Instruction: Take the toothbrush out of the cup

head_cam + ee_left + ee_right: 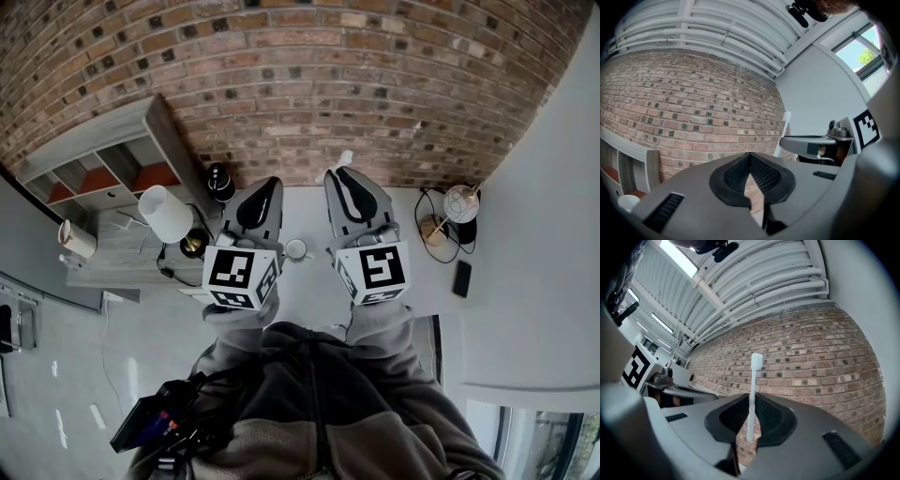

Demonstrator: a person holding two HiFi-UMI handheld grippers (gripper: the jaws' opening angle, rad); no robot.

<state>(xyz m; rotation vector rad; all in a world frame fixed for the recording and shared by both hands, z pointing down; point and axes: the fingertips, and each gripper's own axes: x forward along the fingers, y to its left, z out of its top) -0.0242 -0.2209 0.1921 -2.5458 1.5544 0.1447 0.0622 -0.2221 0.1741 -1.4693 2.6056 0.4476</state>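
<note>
Both grippers are raised and point at the brick wall. My right gripper point(337, 174) point(752, 405) is shut on a white toothbrush point(754, 385), gripped low on the handle. Its bristle head point(344, 157) sticks up past the jaw tips. The left gripper view also catches the toothbrush point(783, 131), off to the right. My left gripper point(271, 184) point(750, 165) is shut with nothing between its jaws. A small white cup point(296, 249) stands on the white table point(309, 291) between the two grippers, below them. The toothbrush is well clear of the cup.
At the left stand a white-shaded lamp point(167, 213), a black bottle point(220, 181) and a grey shelf unit point(103, 169). A round lamp with cables point(457, 204) and a dark phone point(461, 278) lie at the right. The brick wall point(309, 84) is close ahead.
</note>
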